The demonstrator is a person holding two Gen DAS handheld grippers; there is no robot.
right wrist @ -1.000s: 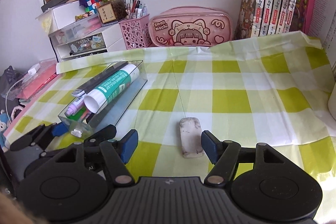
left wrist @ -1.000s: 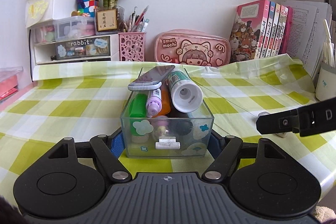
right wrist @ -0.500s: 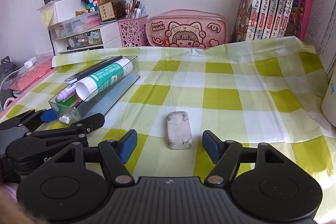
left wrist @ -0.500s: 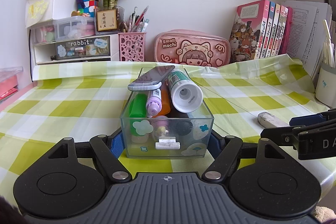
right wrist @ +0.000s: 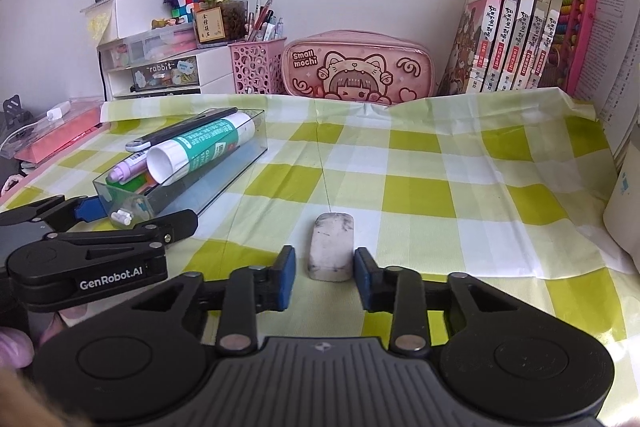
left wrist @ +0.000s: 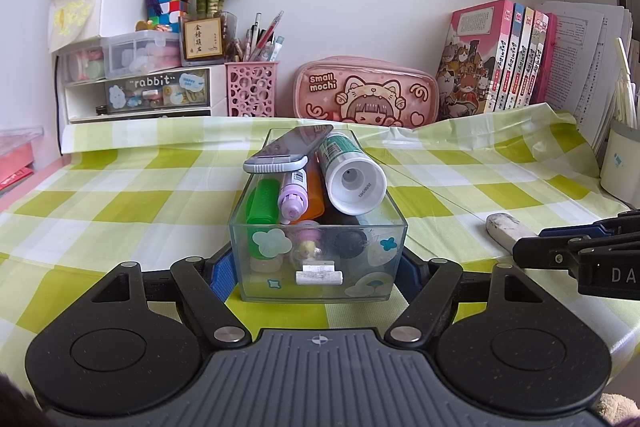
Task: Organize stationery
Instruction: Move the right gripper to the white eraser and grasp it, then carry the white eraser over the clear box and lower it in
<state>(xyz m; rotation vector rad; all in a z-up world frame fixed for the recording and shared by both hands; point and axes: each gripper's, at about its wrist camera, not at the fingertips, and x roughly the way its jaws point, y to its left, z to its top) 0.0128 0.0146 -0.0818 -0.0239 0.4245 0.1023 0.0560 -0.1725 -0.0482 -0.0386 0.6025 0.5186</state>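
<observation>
**Presently: box braced, eraser being closed on**

My left gripper [left wrist: 318, 269] clamps the near end of the clear box [left wrist: 318, 251], steadying it for loading. My right gripper [right wrist: 325, 277] straddles the eraser [right wrist: 331, 247], jaws closing, pads narrow but not yet pressing. Eraser lies on the tablecloth [right wrist: 420, 187], at the box's four o'clock.

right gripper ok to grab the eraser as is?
Probably yes: the eraser lies flat between the right gripper pads, which are closing; small gaps remain each side, and nothing blocks it.
</observation>
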